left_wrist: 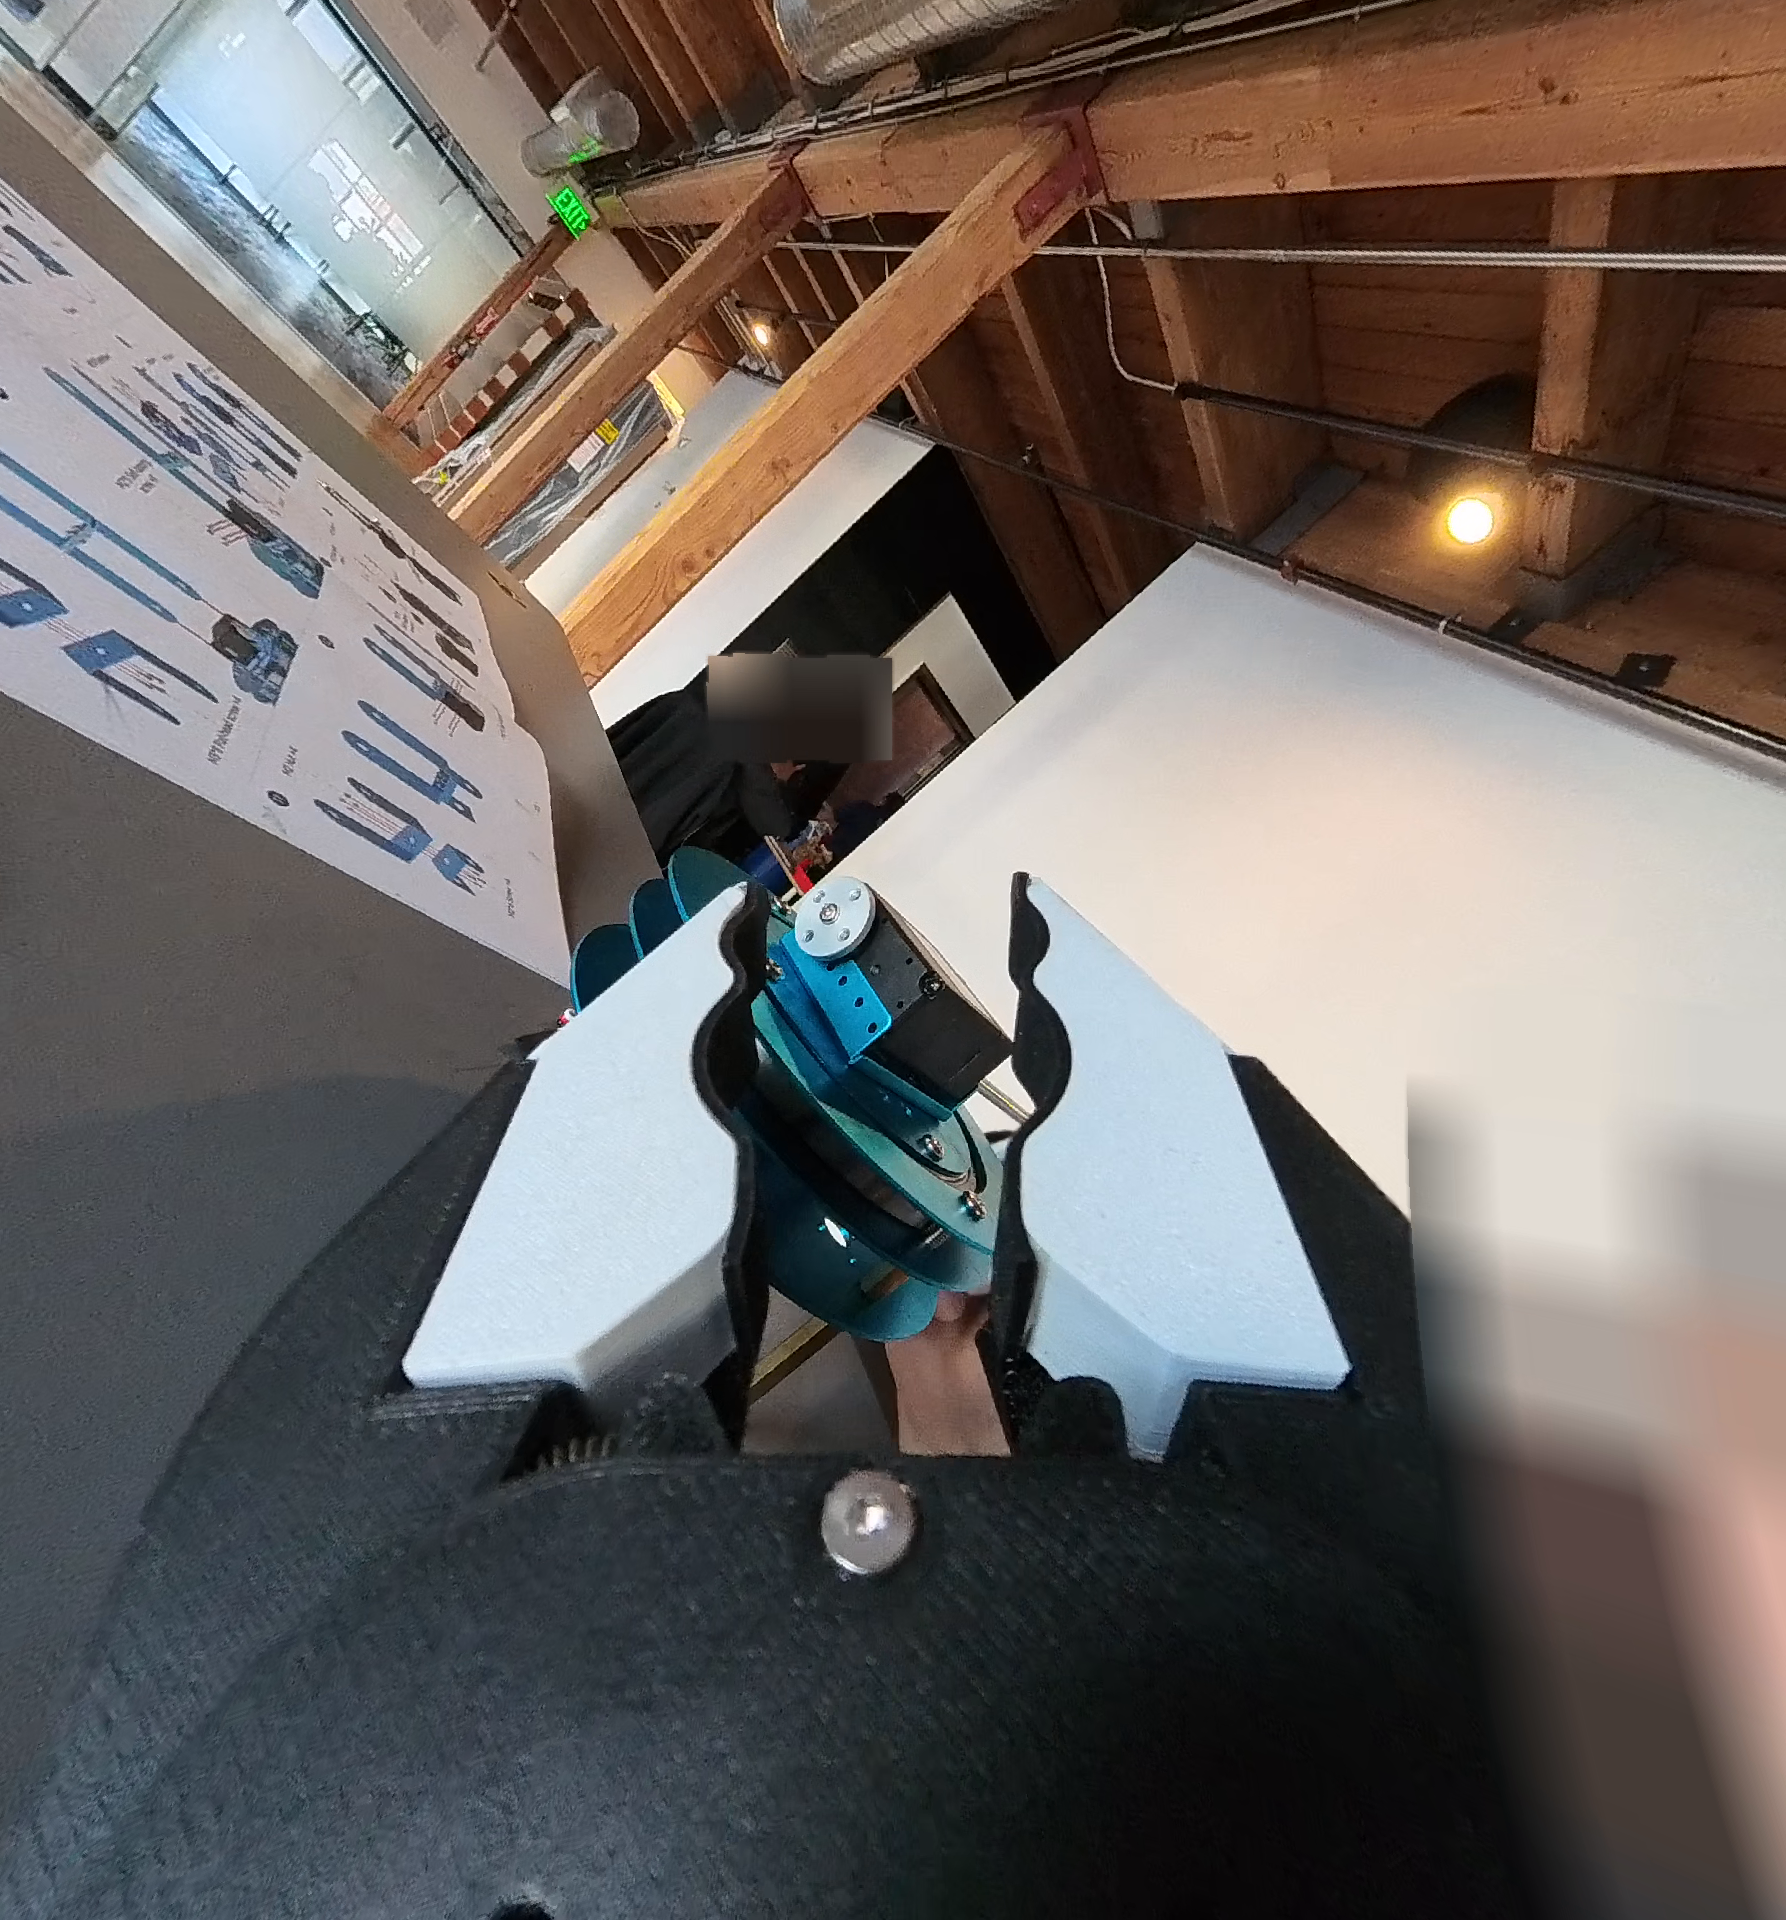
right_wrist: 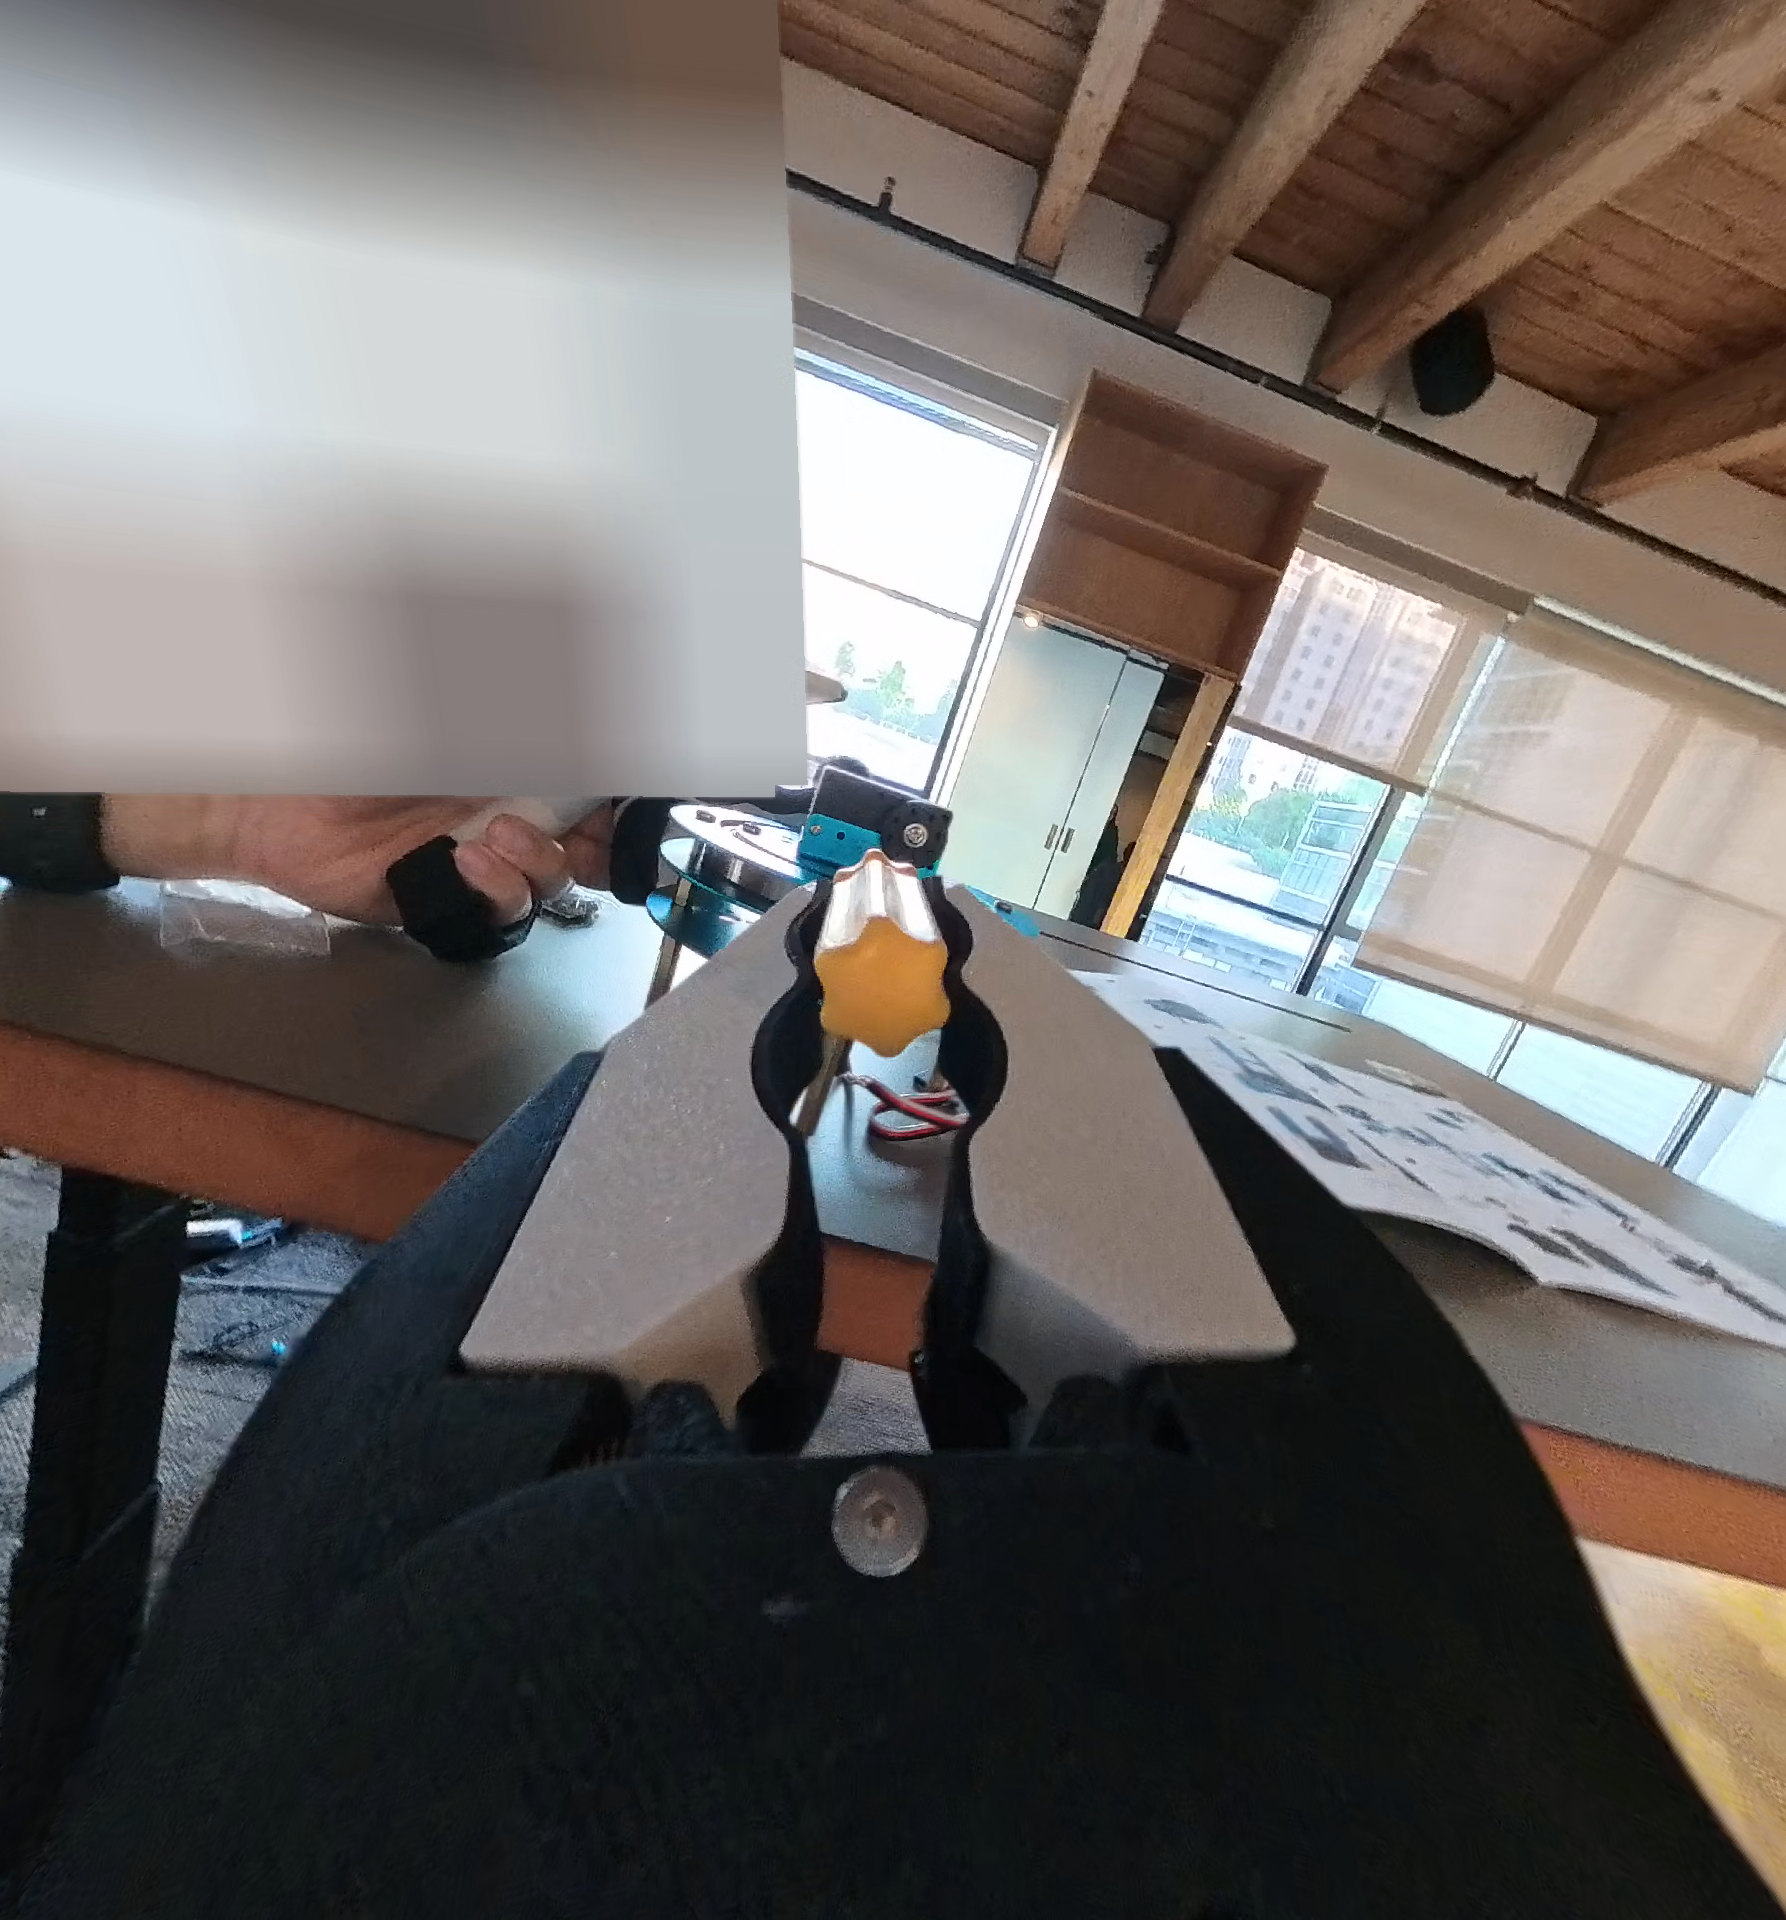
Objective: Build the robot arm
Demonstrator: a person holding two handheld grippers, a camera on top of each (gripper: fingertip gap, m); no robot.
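My left gripper (left_wrist: 884,906) is closed around a teal round-plate assembly (left_wrist: 868,1164) with a black servo (left_wrist: 930,997) on a blue bracket; the disc edges touch both black pads. A bare hand (left_wrist: 946,1371) shows beneath it. My right gripper (right_wrist: 878,896) is shut on a screwdriver with an amber fluted handle (right_wrist: 878,977), pointing at the same teal assembly (right_wrist: 733,862), which is held at the grey table (right_wrist: 349,997). A hand (right_wrist: 369,852) with black finger sleeves rests on the table left of the assembly.
A printed instruction sheet lies on the table (left_wrist: 193,582) and shows at the right in the right wrist view (right_wrist: 1440,1143). Red and black wires (right_wrist: 910,1117) lie behind the screwdriver. A clear plastic bag (right_wrist: 234,914) lies at left. A person (left_wrist: 702,779) sits farther off. The gap from one gripper's tips to the other's is roughly 15 cm.
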